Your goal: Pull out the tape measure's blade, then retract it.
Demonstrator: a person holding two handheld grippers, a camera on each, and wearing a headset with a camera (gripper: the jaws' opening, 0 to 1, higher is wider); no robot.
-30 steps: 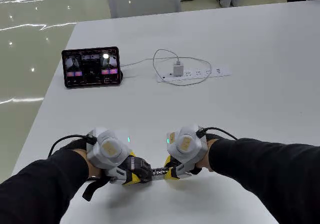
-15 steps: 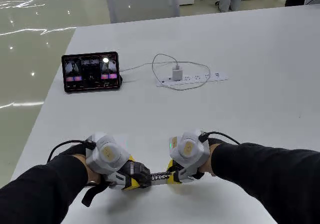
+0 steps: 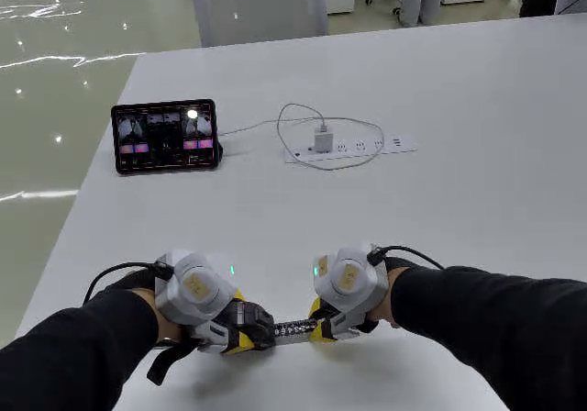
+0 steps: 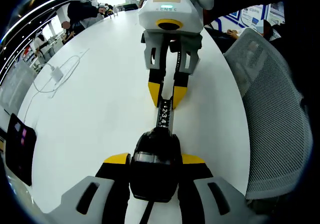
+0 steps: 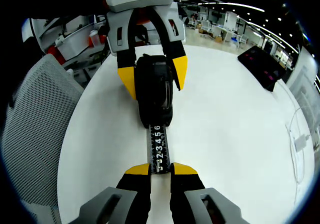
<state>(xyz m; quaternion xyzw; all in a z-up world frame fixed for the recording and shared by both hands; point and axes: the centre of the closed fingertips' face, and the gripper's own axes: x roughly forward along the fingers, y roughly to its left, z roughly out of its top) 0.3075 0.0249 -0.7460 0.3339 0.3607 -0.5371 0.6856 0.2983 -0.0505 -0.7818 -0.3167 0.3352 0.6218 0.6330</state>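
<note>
A white counter (image 3: pixel 440 200) is being shared with only a few other things. A tablet (image 3: pixel 166 136) is being propped near the far left edge, its screen lit with small pink and grey tiles. A white power strip (image 3: pixel 367 144) is lying to its right, with a white charger (image 3: pixel 323 141) plugged in and a thin white cable (image 3: pixel 293 110) looping around it toward the tablet. All of these are being kept well apart from the work, and nothing is standing between the two claws. A grey mesh chair back (image 4: pixel 272 119) is being caught just past the counter's near edge.

The tape measure (image 4: pixel 155 166) is being held at the near side of the counter, its case pinched between the yellow tips of the left claw (image 3: pixel 243 324). A short length of blade (image 5: pixel 158 146) is being left exposed, and its end is being pinched by the right claw (image 5: pixel 161 170), whose tips are pressed together on it.

White numerals 2 to 6 are being shown on the blade in the right gripper view, and 2, 3, 4 in the left gripper view. A label on the right claw's housing is too small to be read.

The case is black, rounded and glossy. The blade is a dark flat strip with fine white tick marks. The claw housings are pale grey plastic, and the counter top is smooth and matte. Black sleeves are being worn on both arms.
</note>
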